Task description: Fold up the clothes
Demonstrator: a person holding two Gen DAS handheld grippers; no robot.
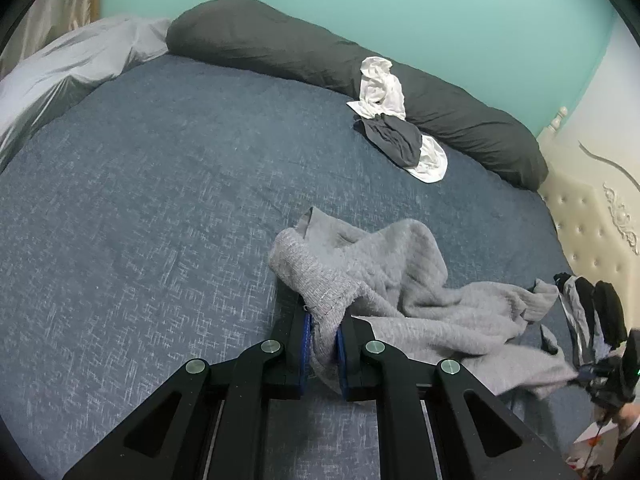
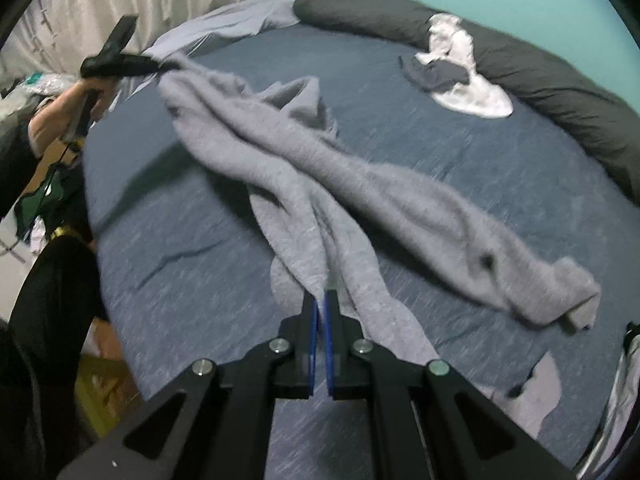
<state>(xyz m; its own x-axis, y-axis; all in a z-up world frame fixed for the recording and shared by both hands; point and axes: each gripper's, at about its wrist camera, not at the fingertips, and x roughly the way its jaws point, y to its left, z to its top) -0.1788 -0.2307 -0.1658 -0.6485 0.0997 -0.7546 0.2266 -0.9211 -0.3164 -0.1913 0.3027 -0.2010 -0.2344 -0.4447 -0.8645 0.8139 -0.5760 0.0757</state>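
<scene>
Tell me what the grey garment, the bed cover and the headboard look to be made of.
Grey garment: soft knit, probably wool or a cotton blend; ribbed lines and a fuzzy matte surface show.
Bed cover: woven cloth, matte blue with pale crosshatch flecks, likely cotton or a blend.
Headboard: cream button-tufted padding with a slight sheen, seemingly leather or faux leather; which one cannot be told.

Teal wall (image 1: 400, 0), blue bed (image 1: 160, 180), cream headboard (image 1: 592, 216)

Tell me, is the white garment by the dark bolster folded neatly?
No, the white garment lies crumpled against the dark bolster, with a dark garment bunched over part of it.
</scene>
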